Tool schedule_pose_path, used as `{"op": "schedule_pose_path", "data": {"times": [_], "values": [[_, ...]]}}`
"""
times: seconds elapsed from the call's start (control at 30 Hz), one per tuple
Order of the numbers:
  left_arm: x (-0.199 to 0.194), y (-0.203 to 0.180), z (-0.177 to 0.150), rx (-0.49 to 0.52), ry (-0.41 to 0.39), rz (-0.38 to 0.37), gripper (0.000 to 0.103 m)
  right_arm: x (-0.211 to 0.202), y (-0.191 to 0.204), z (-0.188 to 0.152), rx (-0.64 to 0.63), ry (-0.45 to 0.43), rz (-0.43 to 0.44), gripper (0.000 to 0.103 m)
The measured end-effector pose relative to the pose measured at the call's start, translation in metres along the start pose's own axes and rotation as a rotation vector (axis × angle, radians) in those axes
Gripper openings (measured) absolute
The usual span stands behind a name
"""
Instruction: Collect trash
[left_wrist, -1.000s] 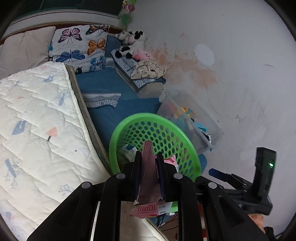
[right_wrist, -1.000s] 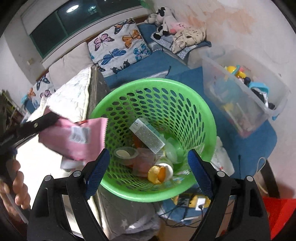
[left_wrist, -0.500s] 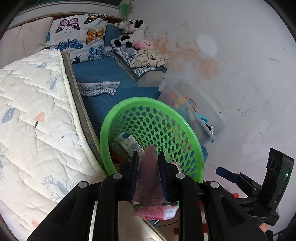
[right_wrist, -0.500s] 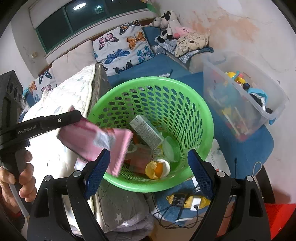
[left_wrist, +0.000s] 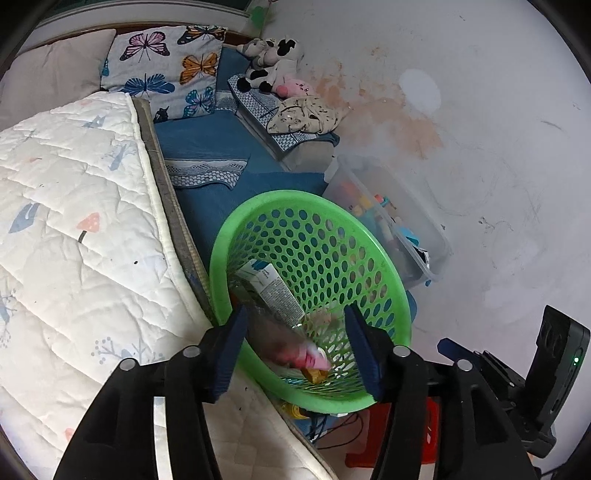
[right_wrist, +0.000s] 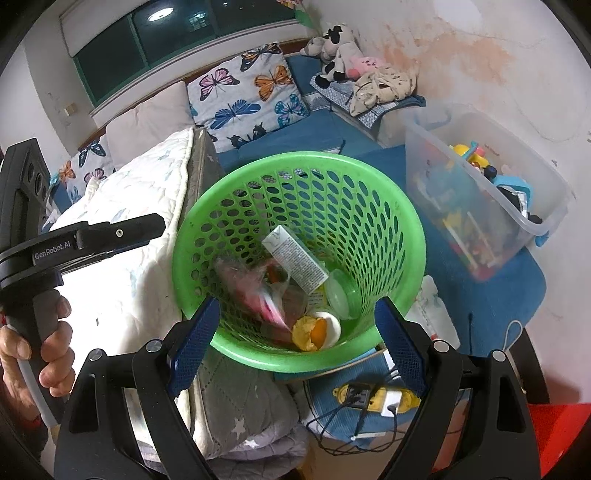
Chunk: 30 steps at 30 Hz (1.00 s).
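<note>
Two grippers: both are angled down toward the green basket (right_wrist: 299, 258), which stands between the quilted mattress (left_wrist: 74, 221) and the clear storage bin (right_wrist: 480, 206).
Left gripper (left_wrist: 295, 347): its jaws have just been opening and now stand apart; nothing is pressed between the pads.
Left gripper pose: it tilts downward over the near rim of the basket; in the right wrist view it reaches in from the left, level with the rim.
Left hand (right_wrist: 33, 354): it is wrapped around the grey handle, thumb and fingers curled, at the left edge of the right wrist view.
Right gripper (right_wrist: 299, 332): its jaws are spread wide and empty, with the basket's near rim between the blue pads.
Right gripper pose: it looks steeply down into the basket from above its near side.
Pink wrapper (right_wrist: 255, 291): it appears blurred inside the basket, free of both grippers, low on the left side.
Other trash: a white carton (right_wrist: 295, 258), a pale green lid (right_wrist: 343, 295) and an eggshell (right_wrist: 317, 330) lie at the bottom.
</note>
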<state>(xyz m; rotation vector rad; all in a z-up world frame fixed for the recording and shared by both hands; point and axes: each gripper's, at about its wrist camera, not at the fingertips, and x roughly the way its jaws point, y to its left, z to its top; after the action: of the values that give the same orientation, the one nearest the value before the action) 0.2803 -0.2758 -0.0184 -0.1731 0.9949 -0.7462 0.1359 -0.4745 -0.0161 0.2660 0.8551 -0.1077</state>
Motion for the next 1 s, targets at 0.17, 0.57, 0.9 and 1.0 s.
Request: {"op": "schedule_pose_path", "data": {"times": [0.17, 0.57, 0.9, 1.0], "values": [[-0.010, 0.001, -0.002, 0.006, -0.020, 0.026, 0.064, -0.006, 0.004, -0.004, 0.000, -0.009, 0.000, 0.085], [-0.061, 0.001, -0.019, 0.095, -0.118, 0.162, 0.090, -0.017, 0.030, -0.020, -0.046, -0.036, 0.020, 0.088], [-0.115, 0.021, -0.045, 0.098, -0.196, 0.264, 0.094, -0.031, 0.064, -0.038, -0.099, -0.053, 0.054, 0.089], [-0.131, 0.027, -0.054, 0.081, -0.215, 0.275, 0.095, -0.035, 0.079, -0.043, -0.134, -0.062, 0.053, 0.089]]}}
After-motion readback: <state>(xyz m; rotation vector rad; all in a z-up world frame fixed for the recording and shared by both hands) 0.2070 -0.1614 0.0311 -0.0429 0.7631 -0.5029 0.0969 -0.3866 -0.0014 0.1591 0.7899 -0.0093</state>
